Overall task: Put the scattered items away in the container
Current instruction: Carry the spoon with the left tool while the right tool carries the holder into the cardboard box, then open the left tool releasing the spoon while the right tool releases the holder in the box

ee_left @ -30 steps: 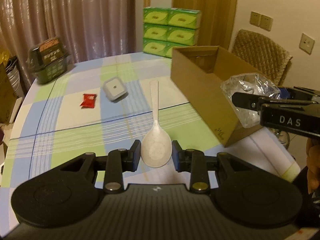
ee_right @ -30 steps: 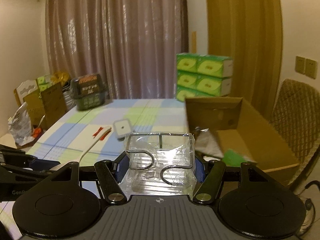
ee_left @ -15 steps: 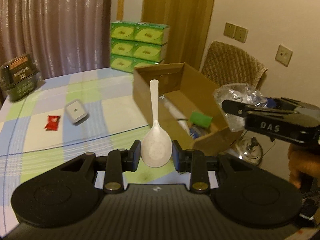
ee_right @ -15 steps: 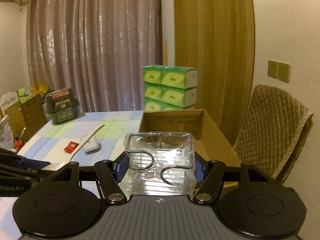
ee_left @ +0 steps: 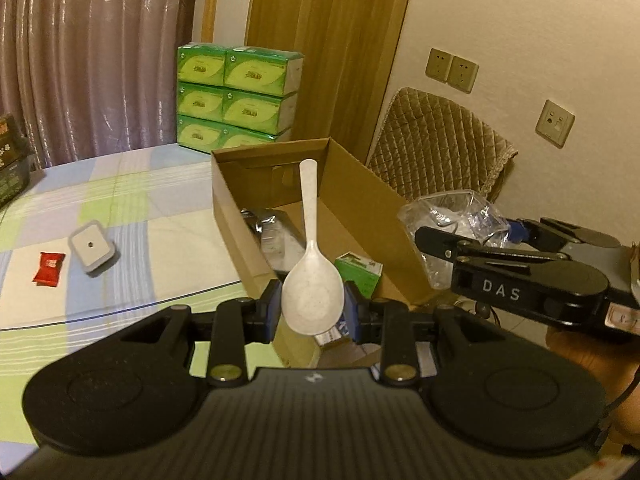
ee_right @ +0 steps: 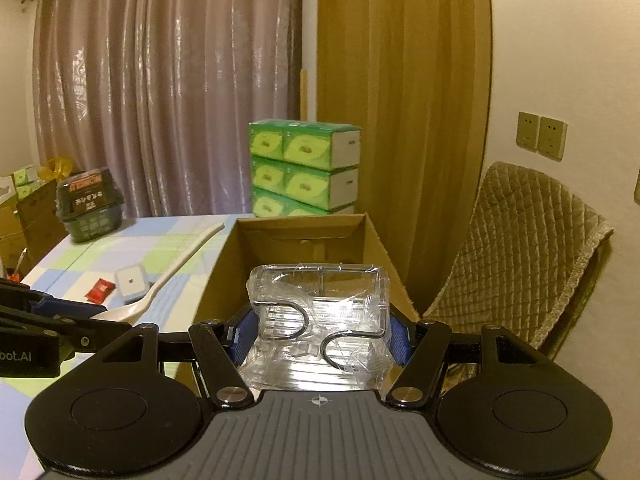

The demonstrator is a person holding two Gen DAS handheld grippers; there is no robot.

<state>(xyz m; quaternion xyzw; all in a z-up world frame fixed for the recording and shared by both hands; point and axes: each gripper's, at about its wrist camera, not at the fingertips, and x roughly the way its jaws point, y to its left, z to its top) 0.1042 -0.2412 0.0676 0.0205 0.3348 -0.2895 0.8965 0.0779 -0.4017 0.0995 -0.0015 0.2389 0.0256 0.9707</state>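
My left gripper [ee_left: 312, 308] is shut on the bowl of a white spoon [ee_left: 310, 280], whose handle points out over the open cardboard box [ee_left: 228, 216]. The box holds a green carton [ee_left: 358, 272] and a silvery packet [ee_left: 268, 220]. My right gripper [ee_right: 322, 336] is shut on a clear plastic pack of metal hooks [ee_right: 320, 312], held above the near end of the box [ee_right: 224, 264]. The pack also shows in the left wrist view [ee_left: 452, 224]. A grey-white square case [ee_left: 91, 246] and a red sachet [ee_left: 49, 268] lie on the checked tablecloth.
Stacked green tissue packs [ee_left: 236, 96] stand behind the box. A dark basket [ee_right: 90, 204] sits at the table's far left. A quilted chair [ee_right: 520, 256] stands to the right, beside the wall.
Both grippers have swung right toward the box with their loads. The spoon now hangs over the box opening. The hook pack is closer above the box's near end.
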